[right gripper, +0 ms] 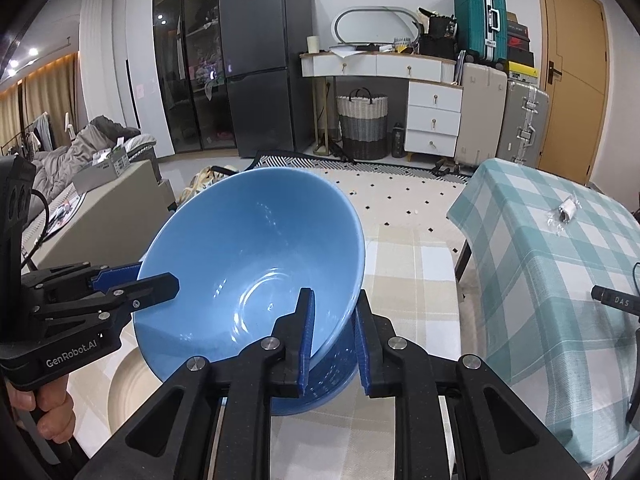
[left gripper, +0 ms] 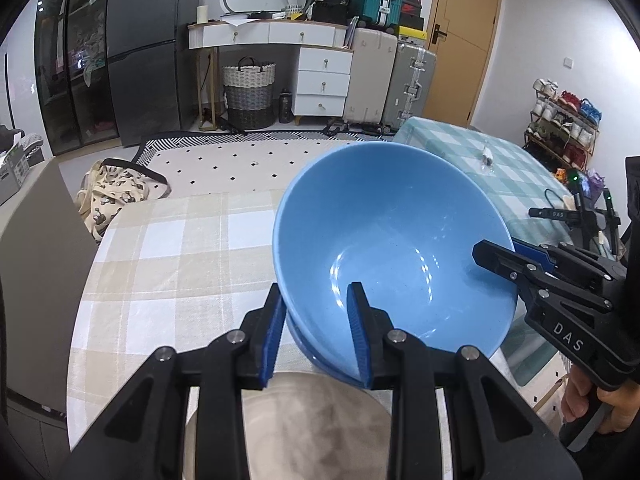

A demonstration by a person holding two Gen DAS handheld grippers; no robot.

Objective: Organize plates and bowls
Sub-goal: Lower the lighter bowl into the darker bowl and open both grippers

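Glossy light-blue bowl (left gripper: 394, 248), smooth inside with a few glare spots, is tipped up above the beige checked tablecloth (left gripper: 168, 248). Left gripper (left gripper: 316, 332) is clamped on its near rim, right gripper (right gripper: 334, 344) pinches the opposite rim. A beige plate (right gripper: 128, 384) sits right below.

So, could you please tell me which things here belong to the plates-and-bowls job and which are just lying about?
Job:
blue bowl, gripped at its rim on opposite sides
left hand-held gripper
right hand-held gripper
beige plate beneath it

Lying about:
small wrapped item on the teal checked tablecloth
patterned bag
woven basket
suitcases
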